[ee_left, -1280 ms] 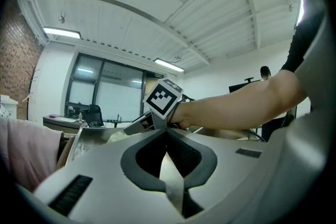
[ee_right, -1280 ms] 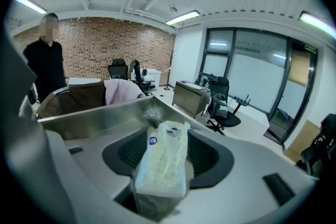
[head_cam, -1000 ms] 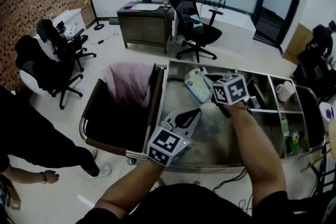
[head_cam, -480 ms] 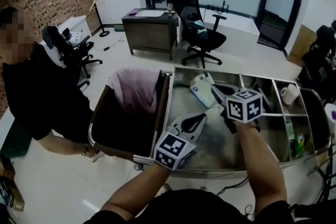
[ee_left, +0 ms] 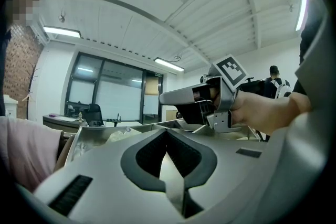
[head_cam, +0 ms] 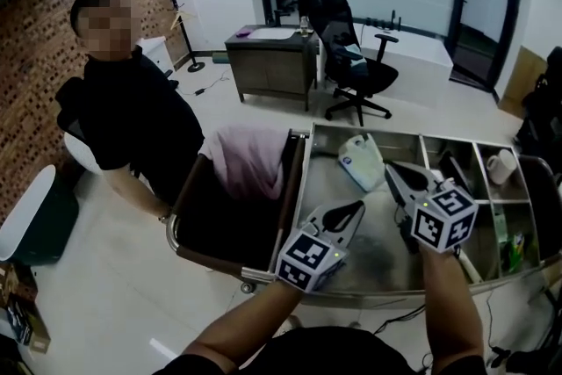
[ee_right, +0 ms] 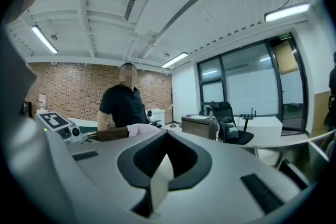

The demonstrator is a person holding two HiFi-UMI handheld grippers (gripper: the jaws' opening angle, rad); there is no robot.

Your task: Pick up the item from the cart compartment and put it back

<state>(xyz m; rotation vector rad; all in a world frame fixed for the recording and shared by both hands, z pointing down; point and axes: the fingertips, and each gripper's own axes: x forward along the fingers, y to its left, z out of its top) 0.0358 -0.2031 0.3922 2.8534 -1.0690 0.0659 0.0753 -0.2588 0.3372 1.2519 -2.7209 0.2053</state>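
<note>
Head view, looking steeply down into an office with a brick wall at 10 o'clock and glass partitions at 12 o'clock.

A stainless steel cart (head_cam: 369, 255) fills the picture from 3 to 5 o'clock. It has one large open compartment and a row of small ones along its 3 o'clock side. A dark bin (head_cam: 206, 246) hangs on the cart's 9 o'clock end, with a pink cloth (head_cam: 250, 158) draped over its far edge. A person in black (head_cam: 132, 114) stands at 9 o'clock, just beside the bin.

The left gripper (head_cam: 355, 209) hovers over the large compartment and points toward 1 o'clock. Its jaws are closed together with nothing between them. The right gripper (head_cam: 392, 169) is near it on the 3 o'clock side and points toward 11 o'clock. Its jaws are also fully closed and empty.

The likely task item, a white pouch (head_cam: 362, 161), lies in the large compartment at its 12 o'clock end. It is just beyond the right gripper's tips and does not touch them. A white mug (head_cam: 500, 164) sits in a small compartment at 2 o'clock.

Neither gripper holds anything, so the pouch is either waiting to be picked up or has just been set back. These pictures alone do not settle which.
</note>
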